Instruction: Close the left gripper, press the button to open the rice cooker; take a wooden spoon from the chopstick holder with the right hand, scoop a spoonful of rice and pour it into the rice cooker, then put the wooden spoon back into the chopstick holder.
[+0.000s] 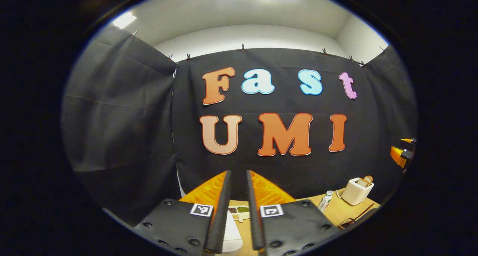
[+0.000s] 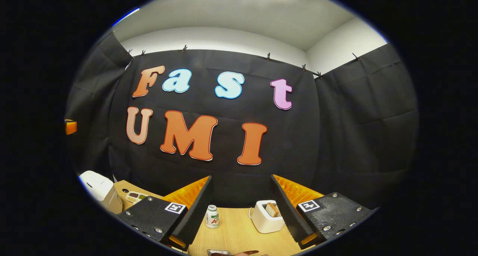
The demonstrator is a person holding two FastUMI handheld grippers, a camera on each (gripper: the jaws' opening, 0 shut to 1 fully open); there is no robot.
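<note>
Two grippers hang above the worktop (image 2: pixel 239 230), the left gripper (image 1: pixel 238 211) with fingers narrowed yet not shut, the right gripper (image 2: pixel 242 207) wide and empty, so closing and pressing the white rice cooker (image 2: pixel 99 190) likely comes next.

Black cloth (image 2: pixel 336 136) hangs from small clips as the booth's wall, wrapping around three sides. Above it, a white wall (image 1: pixel 254 35) meets a white ceiling (image 2: pixel 231 9) (bright strip lights glow there). A light wooden table (image 2: pixel 239 230) sits below.
</note>
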